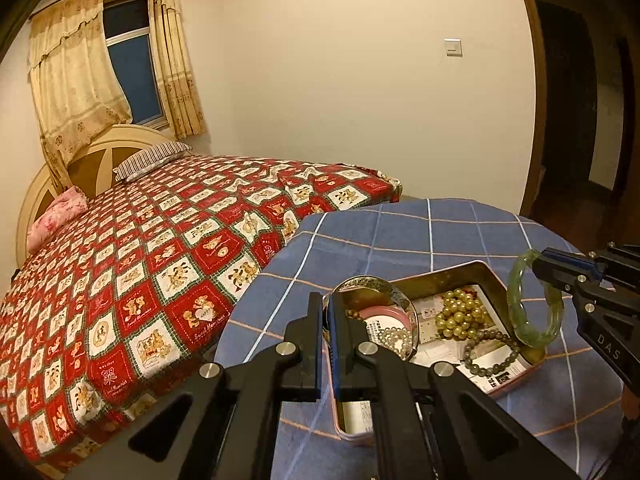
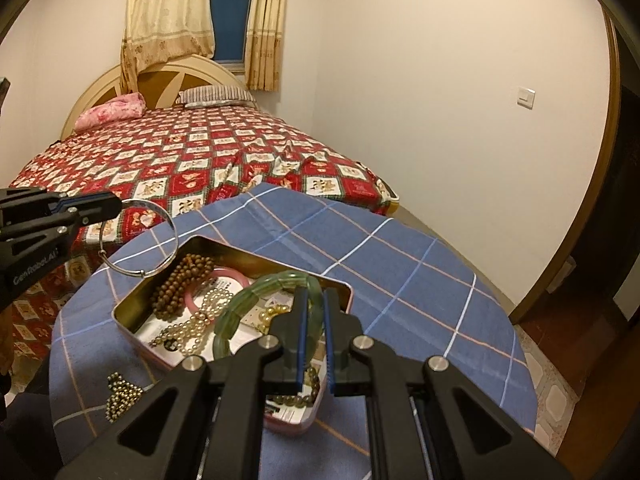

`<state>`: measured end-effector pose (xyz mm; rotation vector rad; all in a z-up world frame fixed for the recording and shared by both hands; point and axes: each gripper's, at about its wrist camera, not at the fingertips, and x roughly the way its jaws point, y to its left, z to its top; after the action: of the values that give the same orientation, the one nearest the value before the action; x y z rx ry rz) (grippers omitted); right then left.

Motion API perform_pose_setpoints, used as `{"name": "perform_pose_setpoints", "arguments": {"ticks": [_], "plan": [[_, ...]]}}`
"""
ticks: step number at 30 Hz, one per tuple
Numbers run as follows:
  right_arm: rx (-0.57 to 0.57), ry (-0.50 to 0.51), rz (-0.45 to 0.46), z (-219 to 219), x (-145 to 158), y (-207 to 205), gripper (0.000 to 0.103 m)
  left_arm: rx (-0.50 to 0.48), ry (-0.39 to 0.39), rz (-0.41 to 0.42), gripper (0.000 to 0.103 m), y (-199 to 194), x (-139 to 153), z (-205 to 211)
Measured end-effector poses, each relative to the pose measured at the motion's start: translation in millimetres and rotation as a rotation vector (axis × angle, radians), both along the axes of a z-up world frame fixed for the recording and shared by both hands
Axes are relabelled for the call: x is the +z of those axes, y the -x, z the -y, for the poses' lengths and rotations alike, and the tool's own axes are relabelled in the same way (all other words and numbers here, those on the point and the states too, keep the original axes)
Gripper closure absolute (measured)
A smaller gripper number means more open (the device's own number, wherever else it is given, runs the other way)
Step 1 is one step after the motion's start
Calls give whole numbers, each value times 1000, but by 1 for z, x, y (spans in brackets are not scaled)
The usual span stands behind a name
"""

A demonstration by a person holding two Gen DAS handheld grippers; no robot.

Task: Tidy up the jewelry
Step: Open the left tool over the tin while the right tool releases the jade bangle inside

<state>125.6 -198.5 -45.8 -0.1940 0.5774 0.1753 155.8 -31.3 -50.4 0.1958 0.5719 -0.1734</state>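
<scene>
Jade bangle point(image 2: 256, 300) and silver bangle point(image 2: 138, 238) both lifted above the open tin point(image 2: 132, 304).
Right gripper point(image 2: 314, 320) is clenched on stiff, slick, brittle jade; left gripper point(image 1: 328, 320) pinches the thin, light silver rim.

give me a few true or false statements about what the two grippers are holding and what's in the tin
1. The right gripper is shut on the green bangle. True.
2. The left gripper holds a pearl necklace. False: it is clamped on the thin silver bangle.
3. The tin sits on a blue checked tablecloth. True.
4. The tin is empty. False: it holds a brown bead bracelet, a pink bangle and pearl strands.
5. A small bead string lies on the cloth outside the tin. True.
</scene>
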Motion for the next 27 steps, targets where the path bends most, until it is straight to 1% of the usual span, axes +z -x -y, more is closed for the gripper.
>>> {"name": "perform_pose_setpoints", "arguments": {"ticks": [4,11,17,21,23,24,25,26,27], "plan": [[0,9,-12,-4,-3,-9,94,-2,-16,-11,101,-7,-6,5],[-6,35,-40,-8,-13,-22,94,10,-40,-50,101,-19,-24,9],[-27,56,-71,-5,-24,-28,93,-1,-61,-75,101,-20,-37,16],[-35,48,-86,0,-29,-29,92,-9,-69,-91,100,-21,-43,19],[-35,40,-88,2,-30,-27,88,-12,-74,-84,100,-19,-44,20],[-40,39,-84,3,-29,-26,88,-16,-76,-88,100,-20,-44,20],[-44,37,-83,4,-29,-27,83,-21,-74,-98,100,-20,-44,21],[-44,28,-85,5,-28,-26,75,-22,-74,-102,100,-19,-44,22],[-45,20,-86,7,-28,-25,72,-18,-78,-103,97,-18,-44,22]]}}
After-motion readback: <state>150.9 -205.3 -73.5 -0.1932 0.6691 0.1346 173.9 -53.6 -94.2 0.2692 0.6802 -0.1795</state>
